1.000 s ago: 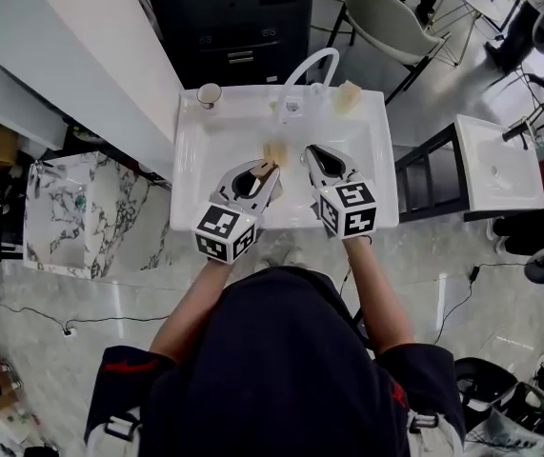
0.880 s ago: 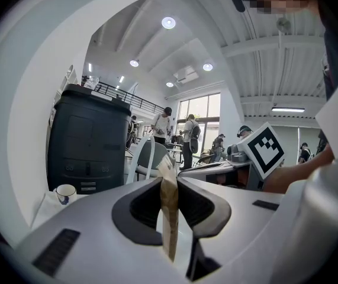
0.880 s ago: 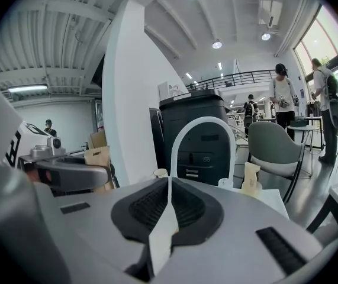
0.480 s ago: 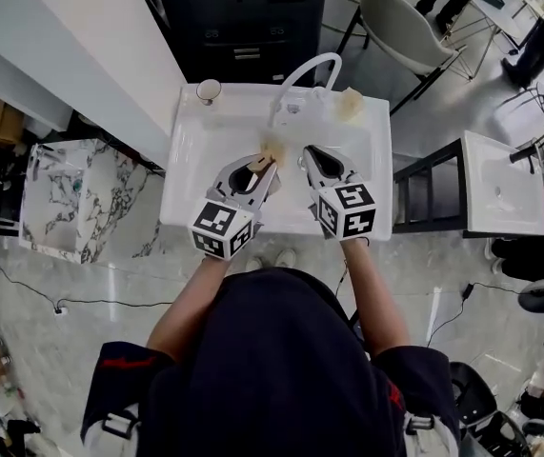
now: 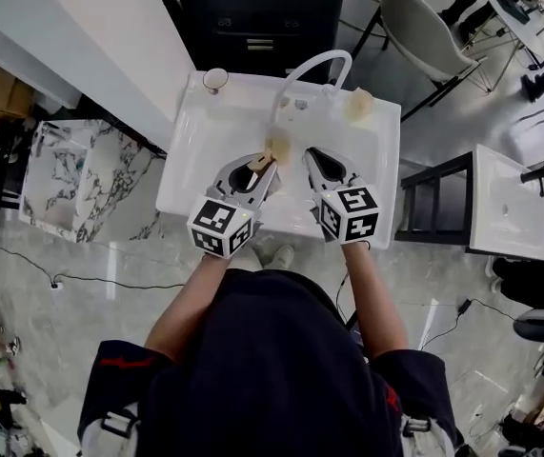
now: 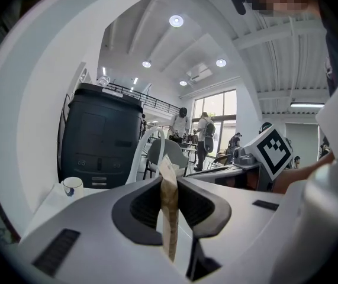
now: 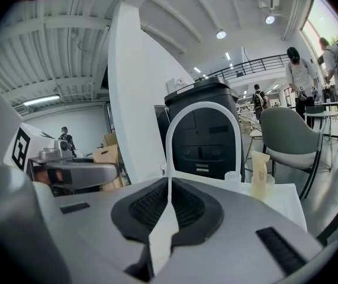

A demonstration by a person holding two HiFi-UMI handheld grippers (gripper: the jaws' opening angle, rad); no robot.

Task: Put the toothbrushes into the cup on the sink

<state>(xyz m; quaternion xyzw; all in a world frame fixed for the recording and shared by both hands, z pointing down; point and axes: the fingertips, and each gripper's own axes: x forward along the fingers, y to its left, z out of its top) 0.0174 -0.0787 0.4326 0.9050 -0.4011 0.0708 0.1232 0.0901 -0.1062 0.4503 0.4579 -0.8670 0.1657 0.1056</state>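
A white sink (image 5: 195, 174) has a small white cup (image 5: 215, 79) on its back left corner. The cup (image 6: 72, 186) also shows in the left gripper view, far left of the jaws. My left gripper (image 5: 270, 167) hovers over the front of the basin, shut on a tan paper-wrapped toothbrush (image 5: 274, 149). That toothbrush (image 6: 169, 212) stands upright between the left gripper's (image 6: 170, 179) pads. Just to its right my right gripper (image 5: 312, 153) is shut with nothing in it. In its own view the right gripper (image 7: 169, 183) points at the faucet.
A white arched faucet (image 5: 312, 65) rises at the sink's back middle. Another tan packet (image 5: 357, 105) stands in a clear holder (image 7: 259, 176) at the back right. A dark cabinet (image 5: 262, 17) is behind the sink, a grey chair (image 5: 424, 22) to the right.
The head camera's view has drifted a little. Both grippers stay over the front of the basin, and the left one keeps its hold on the tan packet.
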